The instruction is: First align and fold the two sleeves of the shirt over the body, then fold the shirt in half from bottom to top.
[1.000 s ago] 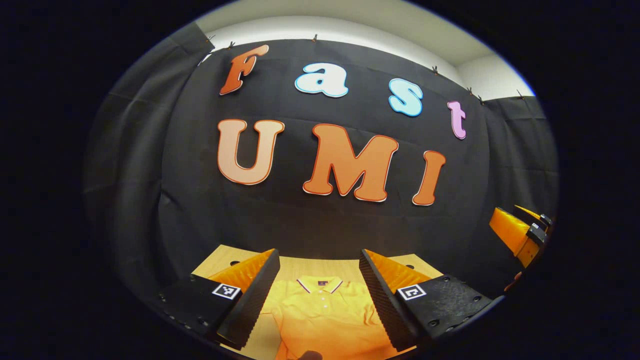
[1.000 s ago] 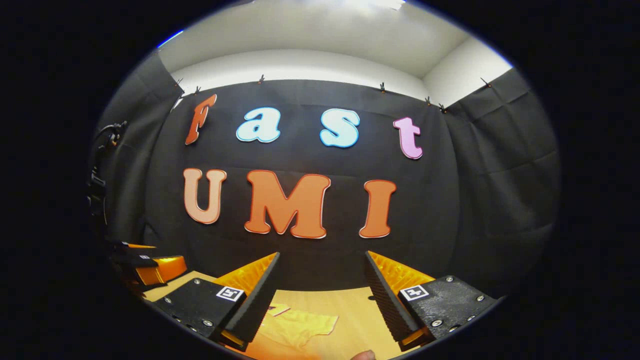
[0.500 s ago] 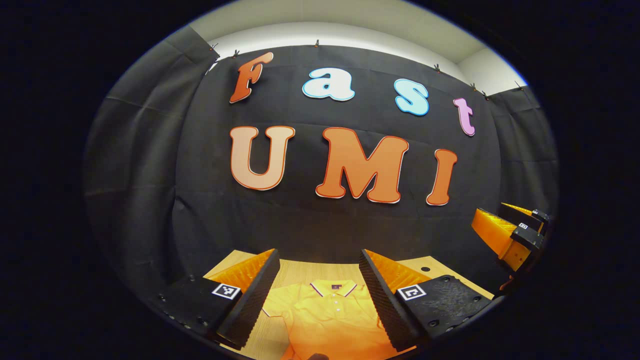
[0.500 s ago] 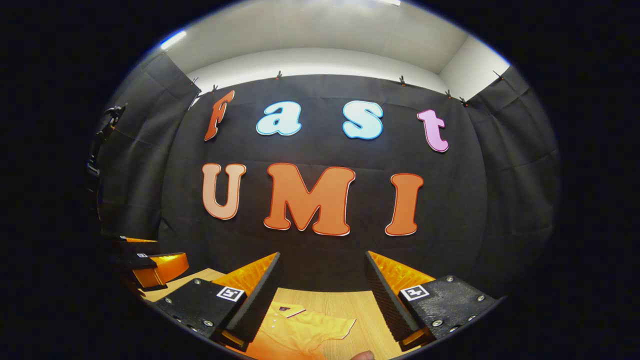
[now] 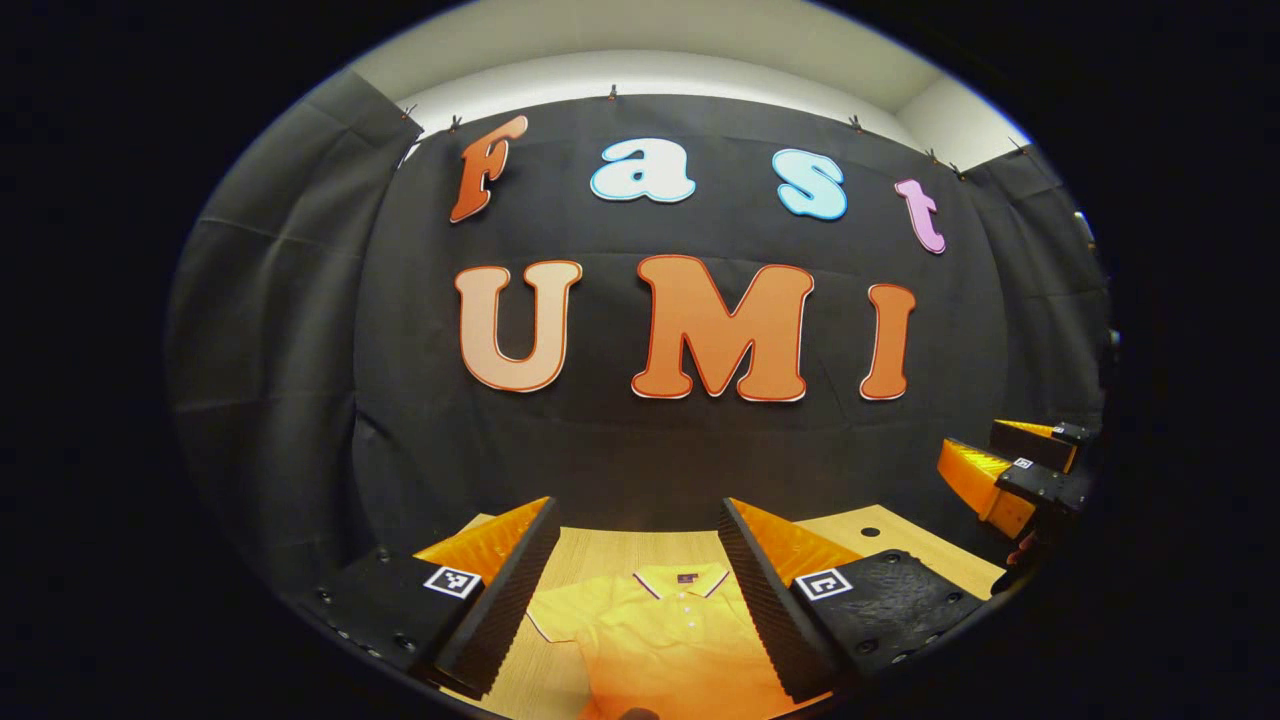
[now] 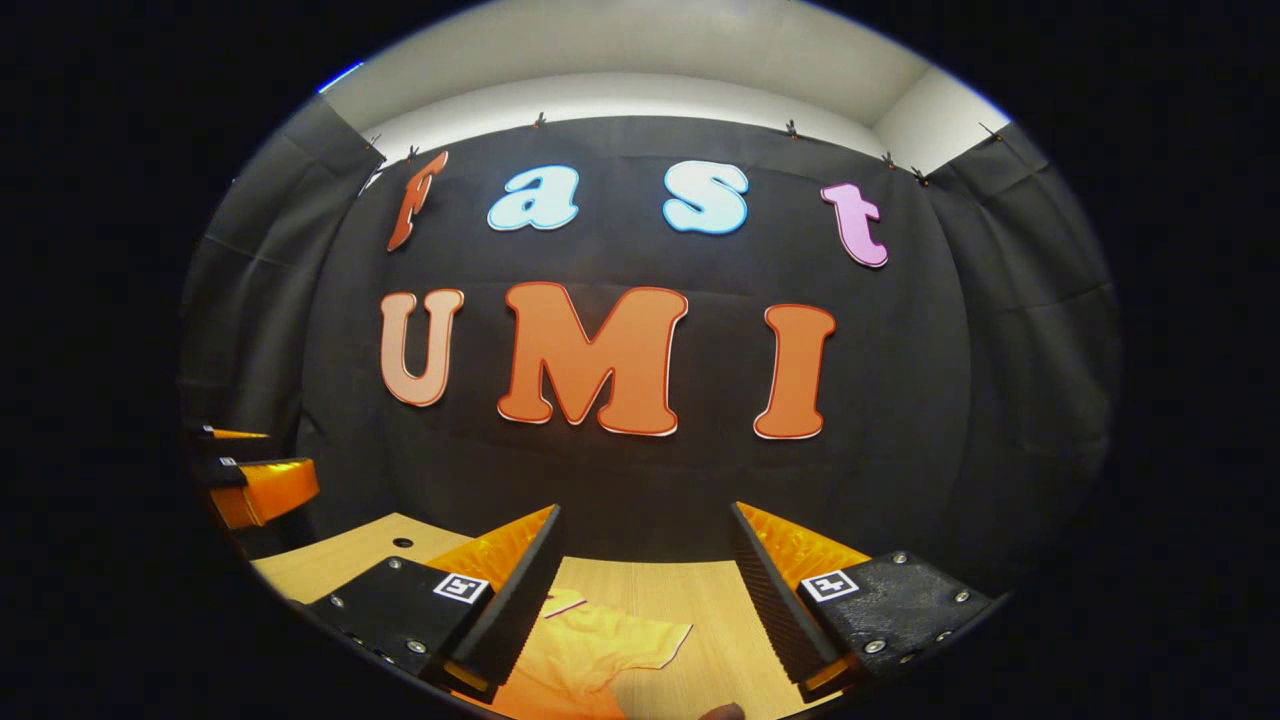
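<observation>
On the pale wooden bench [image 5: 890, 535], at six o'clock in the left gripper view, the yellow short-sleeved polo shirt [image 5: 665, 635] lies flat, collar toward the black cloth wall, framed between the spread fingers of the left gripper [image 5: 640, 590], which holds nothing. In the right gripper view the right gripper [image 6: 645, 590] is likewise released and hangs above one spread sleeve [image 6: 640, 640] at six o'clock. No fold looks begun, so the sleeve step seems to be in hand; each gripper probably must descend and pinch a sleeve edge.
</observation>
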A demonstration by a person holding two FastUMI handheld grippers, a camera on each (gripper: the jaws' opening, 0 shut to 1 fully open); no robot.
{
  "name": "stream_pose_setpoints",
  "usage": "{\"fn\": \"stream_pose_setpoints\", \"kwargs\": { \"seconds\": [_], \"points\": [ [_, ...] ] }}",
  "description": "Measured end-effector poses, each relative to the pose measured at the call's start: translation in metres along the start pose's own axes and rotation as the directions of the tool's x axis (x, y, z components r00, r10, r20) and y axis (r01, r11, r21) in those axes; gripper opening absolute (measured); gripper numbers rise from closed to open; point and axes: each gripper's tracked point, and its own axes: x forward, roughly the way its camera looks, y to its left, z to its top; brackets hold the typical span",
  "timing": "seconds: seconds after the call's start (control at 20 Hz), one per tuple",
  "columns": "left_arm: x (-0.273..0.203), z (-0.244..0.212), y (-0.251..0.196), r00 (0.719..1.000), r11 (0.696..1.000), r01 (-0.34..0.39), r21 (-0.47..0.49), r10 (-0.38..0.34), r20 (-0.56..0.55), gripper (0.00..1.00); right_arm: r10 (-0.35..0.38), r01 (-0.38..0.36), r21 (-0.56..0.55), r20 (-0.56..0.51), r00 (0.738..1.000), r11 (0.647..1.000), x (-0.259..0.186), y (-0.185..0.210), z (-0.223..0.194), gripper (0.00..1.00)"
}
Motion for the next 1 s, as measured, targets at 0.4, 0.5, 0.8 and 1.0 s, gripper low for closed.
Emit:
{"fn": "stream_pose_setpoints", "kwargs": {
  "seconds": [0.4, 0.5, 0.8, 1.0],
  "points": [
    [-0.004, -0.008, -0.003, 0.999, 0.998, -0.047, 0.047, 0.048, -0.016, 0.98, -0.026, 0.020, -0.037, -0.155, 0.988, 0.999, 0.049, -0.029, -0.069, 0.98],
    [-0.006, -0.005, 0.000, 0.997, 0.996, -0.071, 0.052, 0.071, -0.010, 0.98, -0.021, 0.015, -0.034, -0.194, 0.981, 0.999, 0.061, -0.033, -0.087, 0.98],
    [-0.008, -0.006, -0.004, 0.993, 0.991, -0.122, 0.060, 0.122, 0.001, 0.98, 0.030, -0.028, 0.009, -0.316, 0.948, 1.000, 0.091, -0.033, -0.139, 0.98],
    [-0.003, -0.008, -0.011, 0.988, 0.985, -0.151, 0.082, 0.152, -0.003, 0.98, 0.073, -0.062, 0.040, -0.405, 0.911, 0.997, 0.113, -0.026, -0.174, 0.98]
  ]
}}
